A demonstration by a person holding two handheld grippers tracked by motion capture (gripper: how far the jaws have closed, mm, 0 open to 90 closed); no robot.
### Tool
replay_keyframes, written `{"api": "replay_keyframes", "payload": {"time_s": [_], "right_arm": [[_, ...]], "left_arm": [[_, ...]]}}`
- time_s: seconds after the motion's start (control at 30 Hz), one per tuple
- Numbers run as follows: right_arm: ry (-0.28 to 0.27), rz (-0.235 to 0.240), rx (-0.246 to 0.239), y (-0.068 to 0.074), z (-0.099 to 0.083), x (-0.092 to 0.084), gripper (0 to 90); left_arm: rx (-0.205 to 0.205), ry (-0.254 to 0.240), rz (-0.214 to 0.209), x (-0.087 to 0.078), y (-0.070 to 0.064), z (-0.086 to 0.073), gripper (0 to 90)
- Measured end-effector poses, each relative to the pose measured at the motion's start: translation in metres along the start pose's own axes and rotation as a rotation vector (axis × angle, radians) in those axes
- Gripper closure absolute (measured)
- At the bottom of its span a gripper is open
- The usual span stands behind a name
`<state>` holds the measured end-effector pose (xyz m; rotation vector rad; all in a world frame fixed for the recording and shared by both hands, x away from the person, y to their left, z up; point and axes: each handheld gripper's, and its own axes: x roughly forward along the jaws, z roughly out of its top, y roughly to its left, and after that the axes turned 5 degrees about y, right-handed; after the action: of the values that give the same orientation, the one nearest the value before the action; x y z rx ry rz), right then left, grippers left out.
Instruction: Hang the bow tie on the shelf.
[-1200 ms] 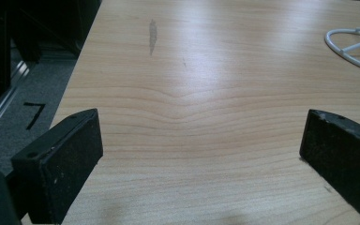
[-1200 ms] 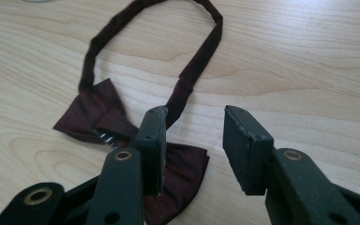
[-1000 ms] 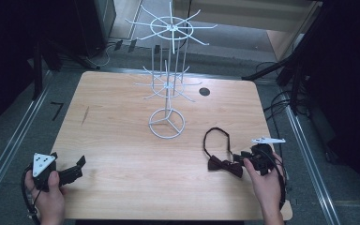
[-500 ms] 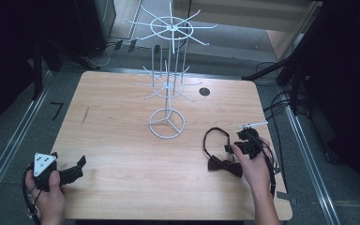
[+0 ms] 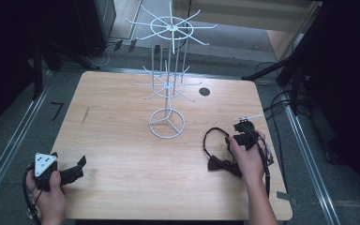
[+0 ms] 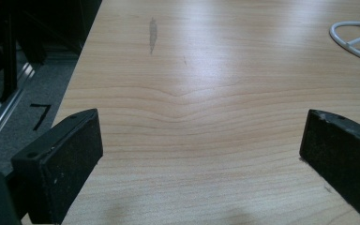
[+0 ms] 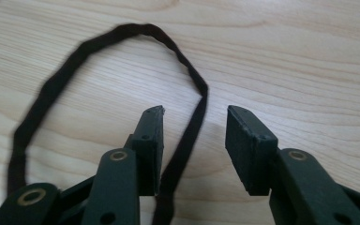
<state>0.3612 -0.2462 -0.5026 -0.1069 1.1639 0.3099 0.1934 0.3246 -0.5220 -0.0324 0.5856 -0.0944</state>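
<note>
A dark bow tie (image 5: 222, 165) lies at the table's right, its thin strap (image 5: 209, 137) looped toward the rack. In the right gripper view the strap (image 7: 51, 89) curves across the wood and runs down between the jaws, close to the left one. My right gripper (image 5: 233, 138) (image 7: 194, 115) hovers over that strap; its jaws have just been closing with the strap between them, and a gap still shows on both sides, so it is open. My left gripper (image 5: 79, 168) (image 6: 201, 117) rests wide open at the near left corner, with bare wood between its jaws.
A white wire display rack (image 5: 168, 84) stands mid-table on a ring base (image 5: 167, 123), whose edge shows in the left gripper view (image 6: 356, 37). A round cable hole (image 5: 204, 91) sits behind it. The wooden table (image 5: 122, 140) ends close to both hands.
My right hand has moved left and away from the person, from beside the bow tie onto the strap loop. The left hand has stayed where it was.
</note>
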Motion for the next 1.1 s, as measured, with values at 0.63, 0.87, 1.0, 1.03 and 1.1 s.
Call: {"api": "replay_keyframes", "payload": {"time_s": [0.63, 0.87, 1.0, 1.03, 1.1], "right_arm": [[0.072, -0.016, -0.055, 0.006, 0.007, 0.015, 90.0], [0.018, -0.002, -0.116, 0.014, 0.001, 0.005, 90.0], [-0.021, -0.007, -0.135, 0.018, -0.001, -0.002, 90.0], [-0.044, -0.013, -0.142, 0.019, -0.002, -0.004, 90.0], [-0.097, -0.019, -0.142, 0.023, -0.007, -0.013, 90.0]], "left_arm": [[-0.009, -0.005, -0.008, 0.0, 0.001, 0.0, 0.2], [-0.013, -0.004, -0.014, 0.0, 0.002, 0.0, 0.2], [-0.012, -0.003, -0.015, 0.0, 0.002, 0.0, 0.2], [-0.012, -0.003, -0.015, 0.0, 0.002, 0.0, 0.2], [-0.016, -0.004, -0.017, 0.0, 0.002, 0.0, 0.2]]}}
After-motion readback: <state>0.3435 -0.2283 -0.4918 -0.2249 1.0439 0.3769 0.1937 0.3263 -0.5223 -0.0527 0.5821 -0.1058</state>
